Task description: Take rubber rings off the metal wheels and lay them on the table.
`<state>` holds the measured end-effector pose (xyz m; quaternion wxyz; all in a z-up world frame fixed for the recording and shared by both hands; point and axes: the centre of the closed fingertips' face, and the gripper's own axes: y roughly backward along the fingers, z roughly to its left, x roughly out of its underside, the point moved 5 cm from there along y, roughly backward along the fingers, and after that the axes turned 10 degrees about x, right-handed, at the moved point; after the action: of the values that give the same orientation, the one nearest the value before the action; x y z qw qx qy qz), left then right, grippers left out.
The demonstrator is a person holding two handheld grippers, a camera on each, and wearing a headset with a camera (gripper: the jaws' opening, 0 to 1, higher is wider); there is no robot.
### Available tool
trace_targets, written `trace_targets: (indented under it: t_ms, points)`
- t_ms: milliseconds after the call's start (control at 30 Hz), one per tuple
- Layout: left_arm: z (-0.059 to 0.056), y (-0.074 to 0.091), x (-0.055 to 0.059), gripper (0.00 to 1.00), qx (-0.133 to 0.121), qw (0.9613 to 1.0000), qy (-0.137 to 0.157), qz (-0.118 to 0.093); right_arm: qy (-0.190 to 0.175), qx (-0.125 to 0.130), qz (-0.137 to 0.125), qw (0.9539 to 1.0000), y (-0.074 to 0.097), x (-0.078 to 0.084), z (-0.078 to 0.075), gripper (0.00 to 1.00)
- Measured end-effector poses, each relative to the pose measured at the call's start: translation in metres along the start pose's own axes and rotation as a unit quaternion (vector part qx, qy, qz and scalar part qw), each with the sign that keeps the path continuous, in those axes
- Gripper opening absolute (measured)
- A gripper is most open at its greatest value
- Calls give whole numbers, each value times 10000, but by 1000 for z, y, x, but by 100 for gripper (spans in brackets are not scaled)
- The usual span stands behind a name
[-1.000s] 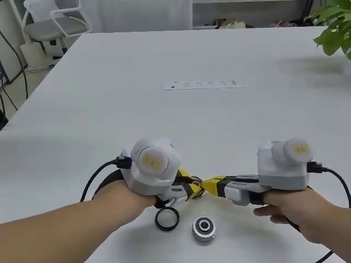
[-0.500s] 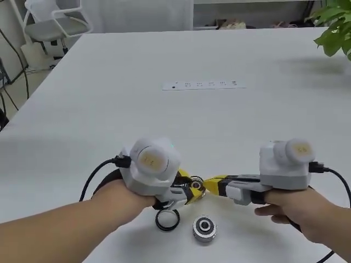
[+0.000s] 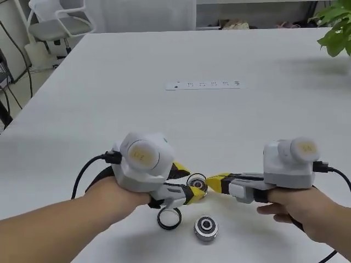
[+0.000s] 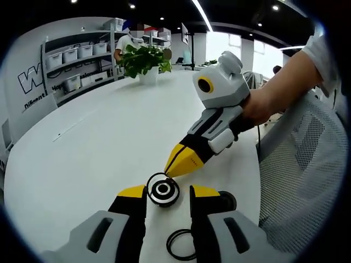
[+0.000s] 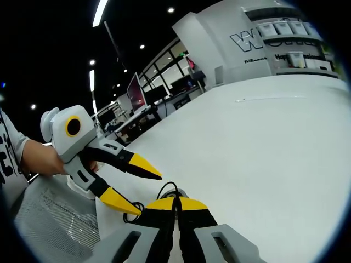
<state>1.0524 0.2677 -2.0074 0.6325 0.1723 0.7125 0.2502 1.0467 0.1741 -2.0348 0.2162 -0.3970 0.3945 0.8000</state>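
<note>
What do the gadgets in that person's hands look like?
The left hand-held gripper and right hand-held gripper each have a rounded white housing with a yellow disc, grey body, yellow-tipped black jaws and a black cable. The sleeve is white.

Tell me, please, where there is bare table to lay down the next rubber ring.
The wide stretch between the power strip and the claws is bare, as is the table left of the left claw. It is crowded near you: the right claw, held wheel, loose ring and bare wheel.
</note>
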Motion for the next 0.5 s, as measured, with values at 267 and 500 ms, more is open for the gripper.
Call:
trace_targets:
  t_ms: [267,500]
  points:
    - [-4,16,-11,34,-11,9998,-26,-205,-27,-27,-42,10000,2,-2,1,0]
    - [-7,32,-19,40,-59,9992,12,-387,-46,-59,-71,9999,2,-4,2,0]
